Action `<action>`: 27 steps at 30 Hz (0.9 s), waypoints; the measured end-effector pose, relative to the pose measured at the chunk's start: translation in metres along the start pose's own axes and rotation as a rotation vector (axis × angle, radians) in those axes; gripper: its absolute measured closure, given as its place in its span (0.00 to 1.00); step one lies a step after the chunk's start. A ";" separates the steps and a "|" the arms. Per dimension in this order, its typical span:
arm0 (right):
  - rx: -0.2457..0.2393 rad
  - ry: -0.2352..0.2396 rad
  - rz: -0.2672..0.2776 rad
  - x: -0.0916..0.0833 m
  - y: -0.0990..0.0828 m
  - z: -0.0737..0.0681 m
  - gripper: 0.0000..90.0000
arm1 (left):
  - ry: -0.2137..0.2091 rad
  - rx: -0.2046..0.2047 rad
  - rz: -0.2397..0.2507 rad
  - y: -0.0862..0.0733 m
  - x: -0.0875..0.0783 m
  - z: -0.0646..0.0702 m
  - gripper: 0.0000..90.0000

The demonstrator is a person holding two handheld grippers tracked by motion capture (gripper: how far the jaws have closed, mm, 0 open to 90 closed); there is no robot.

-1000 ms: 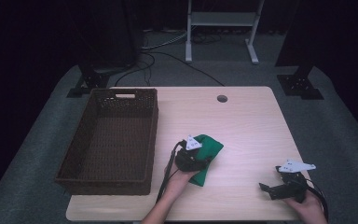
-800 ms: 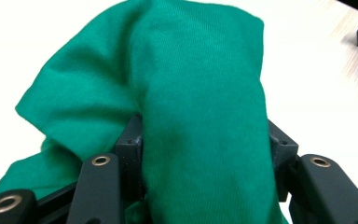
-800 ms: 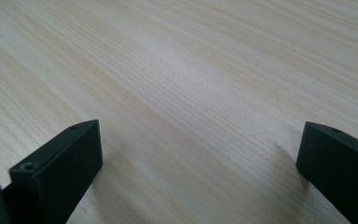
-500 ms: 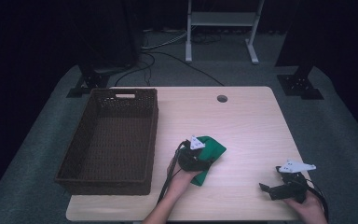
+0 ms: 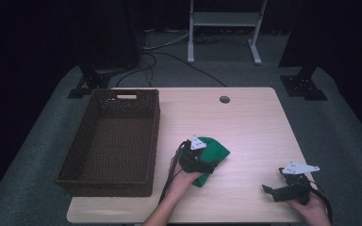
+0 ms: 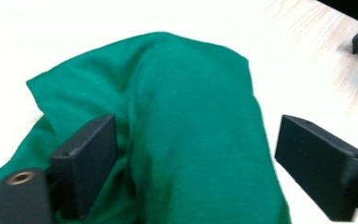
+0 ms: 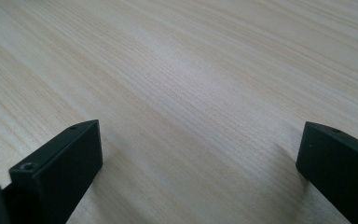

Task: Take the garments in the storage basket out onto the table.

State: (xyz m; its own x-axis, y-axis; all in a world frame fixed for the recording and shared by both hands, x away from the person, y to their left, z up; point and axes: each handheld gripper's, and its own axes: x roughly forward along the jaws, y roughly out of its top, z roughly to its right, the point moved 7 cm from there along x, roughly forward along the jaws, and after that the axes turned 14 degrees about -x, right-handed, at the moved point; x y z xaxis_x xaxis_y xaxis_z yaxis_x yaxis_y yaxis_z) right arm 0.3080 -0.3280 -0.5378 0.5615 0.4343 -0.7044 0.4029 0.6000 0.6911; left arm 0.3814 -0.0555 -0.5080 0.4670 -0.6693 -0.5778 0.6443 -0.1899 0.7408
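The left claw [image 5: 207, 165] is straddling a raised fold of the green cloth [image 6: 191, 121], which is lying bunched on the surface [image 5: 254, 127] beside the wicker basket [image 5: 80, 174]. Its jaws have just been opening and are standing clear of the fabric. The right claw [image 5: 274, 190] is resting released over bare wood, apparently waiting.

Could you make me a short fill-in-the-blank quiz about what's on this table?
1. The cloth between the left gripper's jaws is ____ in colour.
2. The brown woven basket stands on the table's ____ side in the high view.
3. The right gripper, near the table's front edge, has its jaws ____ with bare wood between them.

Missing words: green; left; open
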 end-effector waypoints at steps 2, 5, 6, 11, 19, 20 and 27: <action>-0.001 0.000 0.000 0.000 0.000 0.000 0.00 | -0.010 0.008 0.000 0.000 -0.001 0.000 0.06; -0.001 0.000 0.000 0.000 0.000 0.000 0.00 | -0.013 0.031 0.010 0.001 -0.005 0.001 0.01; 0.000 0.000 0.000 0.000 0.000 0.000 0.00 | -0.008 0.042 0.016 0.002 -0.006 0.002 0.01; 0.000 0.000 0.000 0.000 0.000 0.000 0.00 | 0.001 0.065 0.033 0.002 -0.018 0.005 0.00; 0.001 0.000 0.000 0.000 0.000 0.000 0.00 | 0.021 0.088 0.061 -0.008 -0.043 0.008 0.00; 0.001 0.000 0.000 0.000 0.000 0.000 0.00 | 0.025 0.092 0.065 -0.009 -0.046 0.007 0.00; 0.000 0.000 0.000 0.000 0.000 0.000 0.00 | 0.046 0.100 0.085 -0.024 -0.071 0.002 0.00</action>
State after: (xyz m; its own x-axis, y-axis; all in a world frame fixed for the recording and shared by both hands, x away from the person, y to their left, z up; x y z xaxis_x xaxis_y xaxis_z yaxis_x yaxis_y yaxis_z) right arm 0.3081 -0.3280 -0.5378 0.5615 0.4345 -0.7042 0.4028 0.5999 0.6913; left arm 0.3317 -0.0051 -0.4844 0.5461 -0.6527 -0.5252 0.5386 -0.2066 0.8168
